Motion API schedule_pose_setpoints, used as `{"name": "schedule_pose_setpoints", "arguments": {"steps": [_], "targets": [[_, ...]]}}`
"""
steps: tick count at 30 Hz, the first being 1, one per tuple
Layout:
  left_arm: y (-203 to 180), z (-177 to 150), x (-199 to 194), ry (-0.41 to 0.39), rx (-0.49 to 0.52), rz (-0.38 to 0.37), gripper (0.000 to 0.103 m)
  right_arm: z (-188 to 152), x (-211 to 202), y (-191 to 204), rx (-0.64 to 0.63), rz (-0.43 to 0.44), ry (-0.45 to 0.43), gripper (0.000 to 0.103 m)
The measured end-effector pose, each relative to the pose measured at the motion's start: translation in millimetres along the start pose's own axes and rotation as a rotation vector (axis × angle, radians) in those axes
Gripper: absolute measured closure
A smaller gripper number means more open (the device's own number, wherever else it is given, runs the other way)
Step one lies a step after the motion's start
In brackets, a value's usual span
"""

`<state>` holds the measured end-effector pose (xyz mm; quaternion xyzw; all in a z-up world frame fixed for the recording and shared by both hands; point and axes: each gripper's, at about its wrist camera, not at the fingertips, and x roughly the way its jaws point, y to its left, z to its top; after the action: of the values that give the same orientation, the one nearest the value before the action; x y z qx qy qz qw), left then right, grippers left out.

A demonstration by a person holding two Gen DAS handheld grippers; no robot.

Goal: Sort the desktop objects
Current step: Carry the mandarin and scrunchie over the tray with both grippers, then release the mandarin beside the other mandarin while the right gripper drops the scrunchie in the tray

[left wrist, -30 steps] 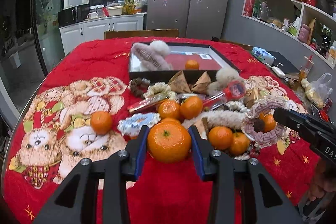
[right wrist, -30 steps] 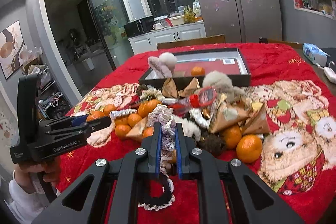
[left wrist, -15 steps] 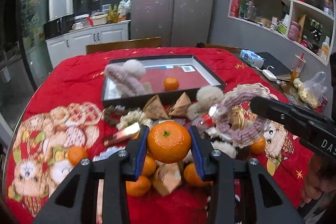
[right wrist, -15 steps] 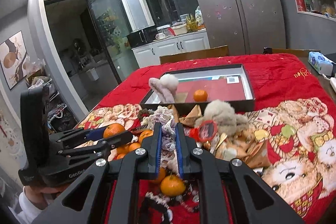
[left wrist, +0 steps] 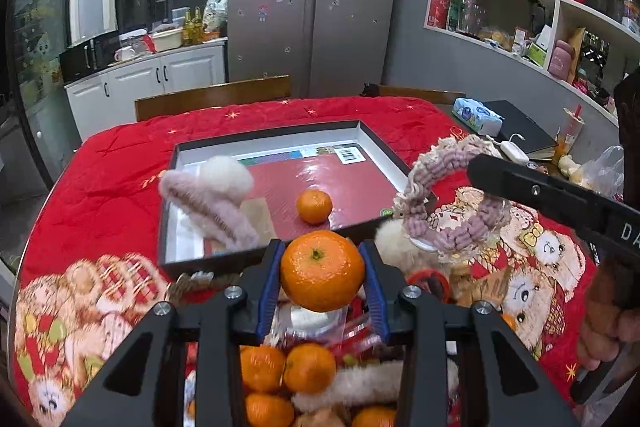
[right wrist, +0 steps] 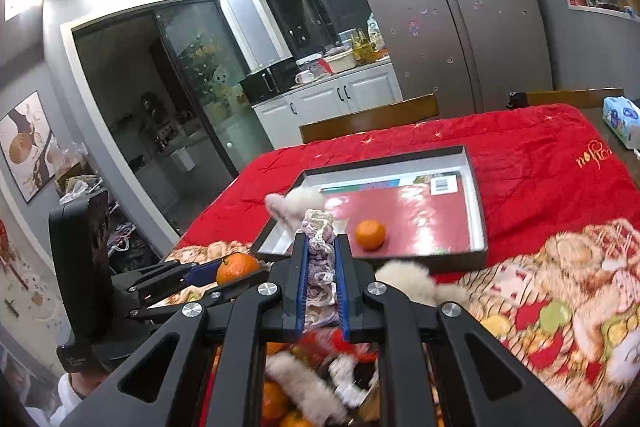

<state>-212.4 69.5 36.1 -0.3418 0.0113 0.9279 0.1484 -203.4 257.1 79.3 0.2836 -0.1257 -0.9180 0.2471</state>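
My left gripper [left wrist: 322, 273] is shut on an orange mandarin [left wrist: 322, 269] and holds it in the air just short of the near wall of the black shallow tray [left wrist: 168, 211]. My right gripper [right wrist: 320, 263] is shut on a purple crocheted scrunchie [right wrist: 318, 251], also raised near the tray's front edge; the scrunchie [left wrist: 448, 203] hangs at the right in the left wrist view. Inside the tray lie one mandarin [left wrist: 314, 206] and a pink fluffy hair clip [left wrist: 212, 195].
A pile of mandarins [left wrist: 288, 371], fluffy hair ties and wrapped snacks lies on the red quilted cloth [left wrist: 100, 195] under both grippers. A tissue pack [left wrist: 478, 115] and a dark notebook sit at the table's right edge. Wooden chairs stand behind the table.
Both grippers have lifted off the pile and moved forward toward the tray, each carrying its object. The tray now looks much closer in both views.
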Motion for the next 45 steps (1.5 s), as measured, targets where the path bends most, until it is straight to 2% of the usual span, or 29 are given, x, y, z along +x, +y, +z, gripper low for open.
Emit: {"name": "schedule_pose_setpoints", "arguments": {"steps": [3, 13, 20, 31, 37, 41, 45], "targets": [[0, 14, 17, 0.013, 0.000, 0.005, 0.064, 10, 9, -8, 0.002, -0.017, 0.009, 0.090], [-3, 72, 87, 0.068, 0.004, -0.064, 0.064, 39, 51, -38, -0.006, -0.106, 0.057, 0.090], [11, 94, 149, 0.132, -0.016, -0.047, 0.063, 56, 83, -63, -0.020, -0.147, 0.088, 0.090], [33, 87, 207, 0.226, -0.046, -0.047, 0.063, 53, 139, -86, -0.070, -0.194, 0.187, 0.090], [30, 84, 213, 0.231, -0.005, 0.010, 0.064, 53, 160, -97, -0.080, -0.235, 0.232, 0.089], [33, 80, 222, 0.281, -0.025, -0.012, 0.064, 47, 172, -102, -0.073, -0.244, 0.266, 0.089], [28, 78, 224, 0.289, 0.002, 0.003, 0.064, 43, 179, -107, -0.070, -0.264, 0.293, 0.089]]}}
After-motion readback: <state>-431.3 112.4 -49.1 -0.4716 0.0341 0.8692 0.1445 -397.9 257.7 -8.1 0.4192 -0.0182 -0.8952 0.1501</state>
